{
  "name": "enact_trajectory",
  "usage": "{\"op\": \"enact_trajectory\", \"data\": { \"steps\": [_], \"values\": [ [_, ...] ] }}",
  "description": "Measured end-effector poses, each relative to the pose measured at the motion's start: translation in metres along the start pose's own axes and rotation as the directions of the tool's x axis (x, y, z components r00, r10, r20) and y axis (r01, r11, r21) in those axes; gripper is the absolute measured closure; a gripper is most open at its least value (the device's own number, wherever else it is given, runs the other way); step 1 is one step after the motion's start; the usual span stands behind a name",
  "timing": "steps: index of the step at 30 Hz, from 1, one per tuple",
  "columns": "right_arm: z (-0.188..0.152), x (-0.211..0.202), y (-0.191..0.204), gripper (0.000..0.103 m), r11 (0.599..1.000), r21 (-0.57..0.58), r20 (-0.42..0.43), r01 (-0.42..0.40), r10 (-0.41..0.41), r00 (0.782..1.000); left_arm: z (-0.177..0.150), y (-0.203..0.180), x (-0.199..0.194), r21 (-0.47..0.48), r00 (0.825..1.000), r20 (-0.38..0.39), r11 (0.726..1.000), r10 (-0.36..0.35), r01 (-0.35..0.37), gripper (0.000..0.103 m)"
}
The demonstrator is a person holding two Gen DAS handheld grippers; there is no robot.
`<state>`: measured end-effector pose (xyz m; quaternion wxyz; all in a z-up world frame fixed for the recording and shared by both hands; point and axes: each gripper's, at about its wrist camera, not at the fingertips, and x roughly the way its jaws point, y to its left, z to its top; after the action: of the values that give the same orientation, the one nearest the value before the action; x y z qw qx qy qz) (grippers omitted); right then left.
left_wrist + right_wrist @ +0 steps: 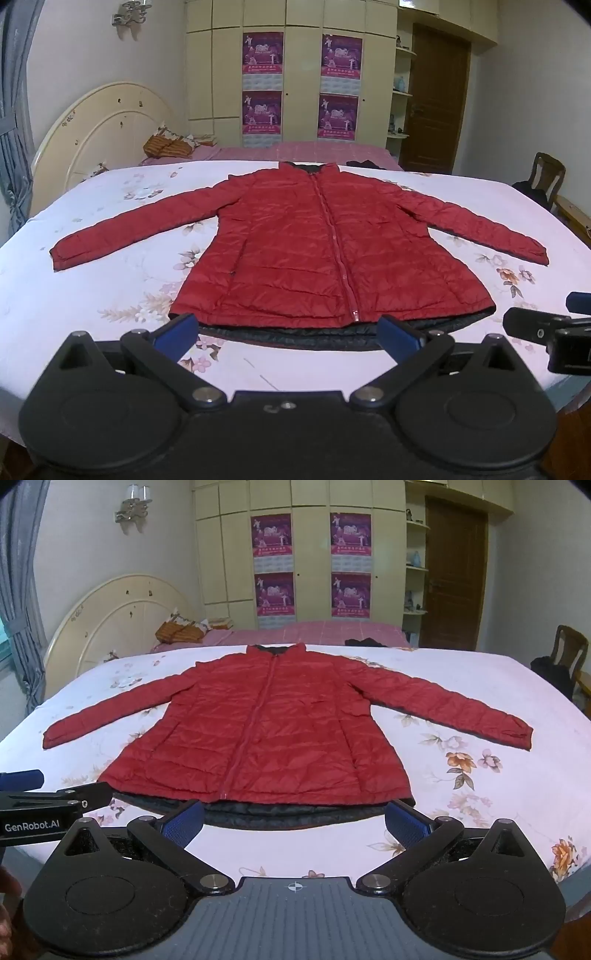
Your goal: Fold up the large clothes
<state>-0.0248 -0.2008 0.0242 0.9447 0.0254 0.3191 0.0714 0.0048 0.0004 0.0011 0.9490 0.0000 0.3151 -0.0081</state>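
Observation:
A red quilted jacket (295, 243) (266, 731) lies flat and zipped on the floral bedsheet (92, 291) (480, 794), both sleeves spread out sideways, its dark lining showing along the near hem. My left gripper (290, 334) hovers just short of that hem, jaws wide open with nothing between the blue pads. My right gripper (295, 821) stands beside it, also wide open and empty, close to the hem. Each gripper shows at the edge of the other's view.
A cream headboard (99, 140) stands at the left. Folded orange fabric (166, 146) and a dark item (365, 164) lie on the pink cover at the far end. A wardrobe with posters, a brown door (436, 107) and a wooden chair (546, 181) are behind.

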Motion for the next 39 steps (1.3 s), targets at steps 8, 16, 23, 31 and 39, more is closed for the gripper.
{"op": "enact_trajectory", "data": {
  "steps": [8,16,23,31,39],
  "values": [
    [0.0019,0.0003,0.0015,0.000,1.000,0.000,0.002,0.000,0.000,1.000,0.0012,-0.0001,0.0006,-0.001,1.000,0.004,1.000,-0.001,0.001,0.000],
    [0.0029,0.0000,0.0023,0.000,1.000,0.001,0.003,0.002,-0.002,1.000,0.0024,-0.0029,0.0002,0.002,1.000,0.007,1.000,-0.006,0.006,0.000],
    [0.0031,-0.0018,0.0018,0.000,1.000,0.003,0.007,0.001,-0.001,1.000,0.0039,-0.0049,-0.0009,0.005,1.000,0.014,1.000,-0.008,0.008,0.000],
    [0.0041,-0.0027,0.0014,0.000,1.000,-0.003,0.008,0.000,0.000,1.000,0.0043,-0.0053,-0.0012,0.004,1.000,0.015,1.000,-0.009,0.009,0.000],
    [0.0052,-0.0033,0.0010,0.000,1.000,-0.004,0.011,-0.001,0.001,1.000,0.0045,-0.0044,-0.0047,0.004,1.000,0.020,1.000,-0.010,0.010,0.000]
  ]
}}
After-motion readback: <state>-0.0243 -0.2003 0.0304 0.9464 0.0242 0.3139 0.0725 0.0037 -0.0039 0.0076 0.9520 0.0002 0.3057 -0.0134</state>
